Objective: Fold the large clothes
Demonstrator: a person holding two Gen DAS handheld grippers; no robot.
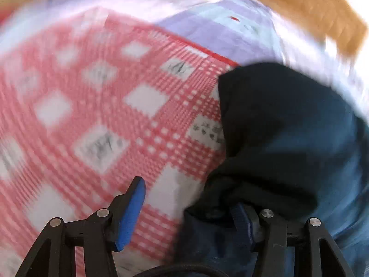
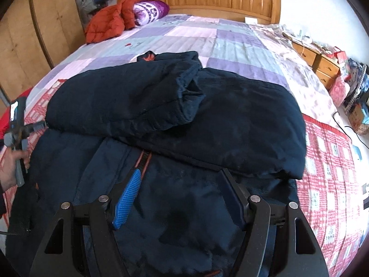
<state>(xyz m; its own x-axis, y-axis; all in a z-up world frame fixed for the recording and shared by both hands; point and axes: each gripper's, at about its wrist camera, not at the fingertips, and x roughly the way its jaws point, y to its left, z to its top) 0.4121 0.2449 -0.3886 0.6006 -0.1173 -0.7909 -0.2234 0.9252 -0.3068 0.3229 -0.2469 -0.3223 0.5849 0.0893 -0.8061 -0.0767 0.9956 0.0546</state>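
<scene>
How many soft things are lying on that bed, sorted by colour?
Dark navy: 1, the big coat
Orange-red: 1, the puffy jacket
Purple and white: 1, the rolled blanket
Red-checked: 1, the sheet
Pastel patchwork: 1, the quilt
Total: 5

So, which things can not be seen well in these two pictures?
- Left wrist view: motion blur smears the red checked cloth; its small prints are unreadable.
- Left wrist view: the dark jacket covers the left gripper on one side.
- Right wrist view: the nightstand clutter is too small.
</scene>
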